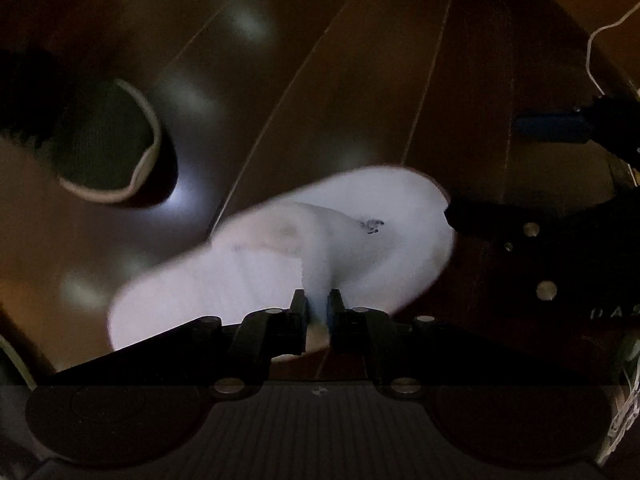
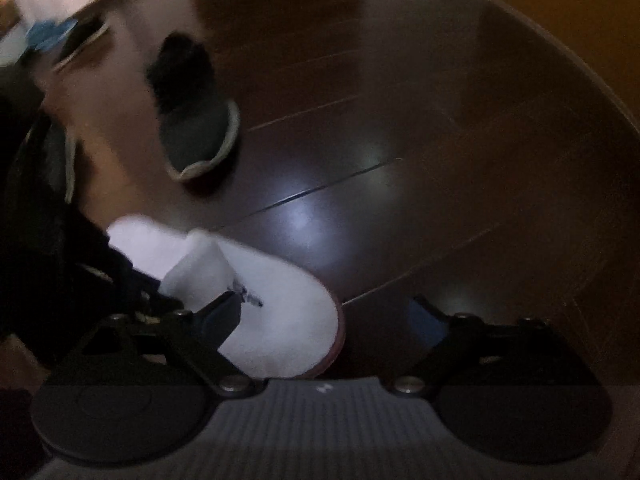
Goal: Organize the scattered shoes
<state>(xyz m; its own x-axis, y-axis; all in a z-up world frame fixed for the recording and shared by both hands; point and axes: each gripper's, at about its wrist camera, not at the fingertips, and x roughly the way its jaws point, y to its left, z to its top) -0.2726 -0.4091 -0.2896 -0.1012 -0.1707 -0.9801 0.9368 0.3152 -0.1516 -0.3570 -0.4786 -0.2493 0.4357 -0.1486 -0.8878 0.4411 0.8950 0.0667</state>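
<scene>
**Left wrist view: white slipper pinched, dark slipper lying apart**

Left wrist view, from the left: a dark slipper [image 1: 108, 140] with a pale rim lies on the brown wooden floor [image 1: 320, 80]. Nearer the middle, the white slipper [image 1: 280, 256] fills the foreground. The left gripper [image 1: 318, 308] has its jaws nearly closed, pinching the slipper's upper strap. At the right edge, the right gripper [image 1: 560, 216] shows as a dark shape touching the white slipper's end, with a white cable [image 1: 596, 40] above it.

In the right wrist view, blurred by motion, the left gripper [image 2: 132, 284] sits at the left against the white slipper [image 2: 280, 320]. The dark slipper [image 2: 196, 136] lies well apart, farther up the floor [image 2: 440, 160]. The right gripper [image 2: 332, 312] stands wide open; one finger [image 2: 224, 312] overlaps the white slipper, the other is clear of it, so it grasps nothing.
</scene>
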